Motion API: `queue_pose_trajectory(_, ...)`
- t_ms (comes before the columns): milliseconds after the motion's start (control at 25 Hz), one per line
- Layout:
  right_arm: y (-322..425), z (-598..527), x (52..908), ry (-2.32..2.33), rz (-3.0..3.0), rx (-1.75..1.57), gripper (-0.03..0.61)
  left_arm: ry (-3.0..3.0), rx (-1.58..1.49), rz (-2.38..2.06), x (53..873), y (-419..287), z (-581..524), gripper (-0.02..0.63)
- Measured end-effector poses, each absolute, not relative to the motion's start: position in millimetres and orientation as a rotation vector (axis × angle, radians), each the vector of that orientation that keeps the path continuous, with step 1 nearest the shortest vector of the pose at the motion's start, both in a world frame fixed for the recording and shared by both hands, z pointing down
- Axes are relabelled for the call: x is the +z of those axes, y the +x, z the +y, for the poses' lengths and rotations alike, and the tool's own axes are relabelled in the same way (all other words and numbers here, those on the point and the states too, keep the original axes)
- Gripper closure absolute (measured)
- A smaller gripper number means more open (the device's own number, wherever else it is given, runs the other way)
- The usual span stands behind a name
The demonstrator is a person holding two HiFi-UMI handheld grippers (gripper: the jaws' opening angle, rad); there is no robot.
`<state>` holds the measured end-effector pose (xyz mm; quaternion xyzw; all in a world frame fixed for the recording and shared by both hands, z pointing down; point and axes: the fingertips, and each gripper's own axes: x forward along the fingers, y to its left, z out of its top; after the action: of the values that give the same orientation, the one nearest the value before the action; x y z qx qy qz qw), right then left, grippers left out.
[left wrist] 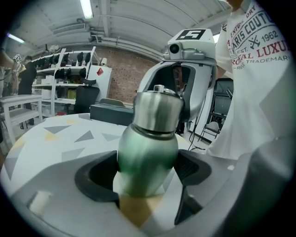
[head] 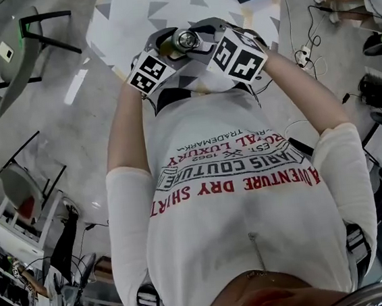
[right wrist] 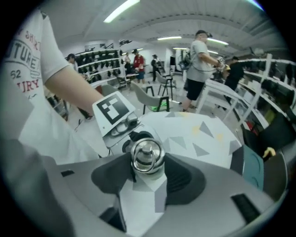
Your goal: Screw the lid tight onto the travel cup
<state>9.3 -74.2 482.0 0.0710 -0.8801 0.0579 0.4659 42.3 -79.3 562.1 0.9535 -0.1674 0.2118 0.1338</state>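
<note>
The travel cup has a green body (left wrist: pixel 147 155) and a steel lid (left wrist: pixel 157 111) on top of it. My left gripper (left wrist: pixel 147 173) is shut on the green body, with a pad against each side. In the right gripper view the lid (right wrist: pixel 147 156) shows end-on with its ring, and my right gripper (right wrist: pixel 147 169) is shut on it. The head view has both grippers meeting at the cup (head: pixel 186 41), held up over the patterned table (head: pixel 136 19). The left gripper's marker cube (head: pixel 150 74) and the right one's (head: pixel 238 57) flank the cup.
The white table with grey and yellow triangles (right wrist: pixel 203 134) lies below the cup. A chair (head: pixel 17 45) stands on the floor to the left, cables (head: pixel 302 52) to the right. Several people (right wrist: pixel 200 69) and shelves stand farther off.
</note>
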Motion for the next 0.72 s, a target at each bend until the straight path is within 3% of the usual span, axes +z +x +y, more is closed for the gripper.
queue_pose_trajectory(320,11.9,-75.2,483.9,0.457,-2.23,0.332,0.342,2.754,0.619,-0.486,565.5,42.1,-80.3,0.227)
queue_pose_trajectory(400,14.1,-73.4,480.2,0.37,-2.257,0.328,0.295,2.757,0.617,-0.487,565.3,42.9,-81.0,0.227)
queue_pose_trajectory(720,22.0,-79.7,466.0,-0.055,-2.177,-0.08,0.284,2.753,0.621,-0.497,566.3,41.8,-79.4,0.227)
